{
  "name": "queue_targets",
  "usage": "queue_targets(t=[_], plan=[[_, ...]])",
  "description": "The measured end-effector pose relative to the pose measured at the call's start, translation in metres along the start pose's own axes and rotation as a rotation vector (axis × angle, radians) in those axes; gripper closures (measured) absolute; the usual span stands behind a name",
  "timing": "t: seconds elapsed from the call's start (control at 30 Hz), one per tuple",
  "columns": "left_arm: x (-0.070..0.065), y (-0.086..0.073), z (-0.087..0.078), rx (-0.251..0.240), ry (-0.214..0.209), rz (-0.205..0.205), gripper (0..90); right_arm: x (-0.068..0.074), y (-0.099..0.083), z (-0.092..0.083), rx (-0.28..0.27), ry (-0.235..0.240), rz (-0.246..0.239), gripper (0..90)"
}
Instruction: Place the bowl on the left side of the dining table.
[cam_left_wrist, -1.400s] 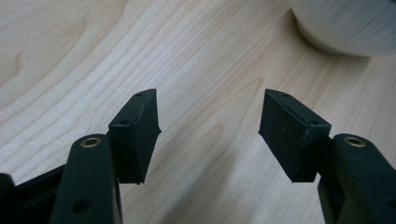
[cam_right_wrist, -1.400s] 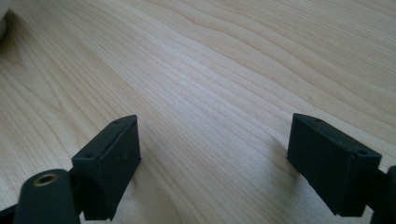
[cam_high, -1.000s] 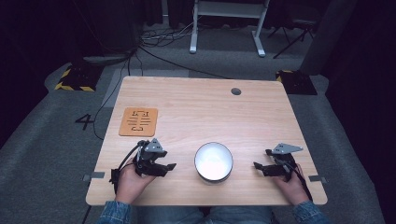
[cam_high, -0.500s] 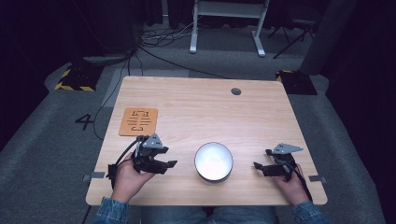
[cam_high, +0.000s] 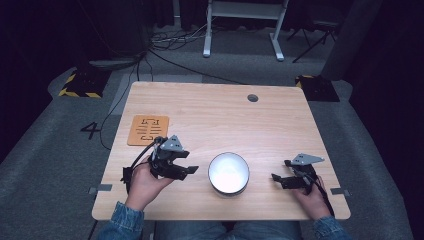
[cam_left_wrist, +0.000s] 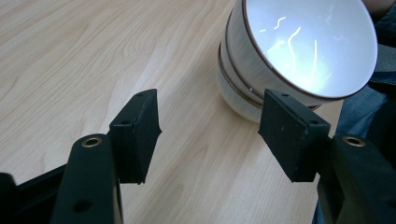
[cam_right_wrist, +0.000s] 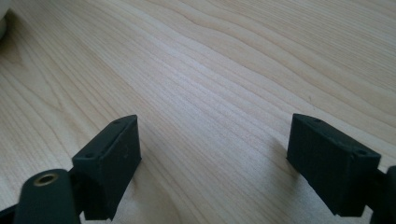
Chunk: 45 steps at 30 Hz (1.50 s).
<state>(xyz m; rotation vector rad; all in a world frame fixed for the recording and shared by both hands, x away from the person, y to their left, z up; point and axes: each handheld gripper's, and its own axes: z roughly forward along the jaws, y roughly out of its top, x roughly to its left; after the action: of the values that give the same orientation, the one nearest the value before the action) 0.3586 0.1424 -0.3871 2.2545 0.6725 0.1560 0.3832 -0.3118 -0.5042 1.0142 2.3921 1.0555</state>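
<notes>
Pale wood table (cam_high: 210, 115) under me; stacked white bowls (cam_high: 228, 172) sit lower centre. My left claw (cam_high: 187, 170) gapes empty beside them; my right claw (cam_high: 276, 179) rests released. I'd approach level, straddling the rim squarely.

We list: grey carpet floor (cam_high: 45, 165), wooden table (cam_high: 210, 115), white desk frame (cam_high: 245, 20), floor cables (cam_high: 170, 42), dark surroundings.
</notes>
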Motion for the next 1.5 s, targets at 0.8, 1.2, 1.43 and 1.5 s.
queue_targets(t=[0.8,1.2,1.43,1.5], plan=[[-0.002,0.051,0.048,0.059,-0.085,0.077,37.3,0.0,0.0,0.0,0.0,-0.006,-0.005,17.5],[-0.013,0.06,0.081,0.154,-0.066,0.13,69.2,0.0,0.0,0.0,0.0,-0.006,-0.004,17.6],[-0.015,0.065,0.085,0.184,-0.044,0.14,79.0,0.0,0.0,0.0,0.0,-0.007,-0.005,17.6],[-0.017,0.069,0.084,0.19,-0.037,0.144,80.6,0.0,0.0,0.0,0.001,-0.006,-0.003,17.6]])
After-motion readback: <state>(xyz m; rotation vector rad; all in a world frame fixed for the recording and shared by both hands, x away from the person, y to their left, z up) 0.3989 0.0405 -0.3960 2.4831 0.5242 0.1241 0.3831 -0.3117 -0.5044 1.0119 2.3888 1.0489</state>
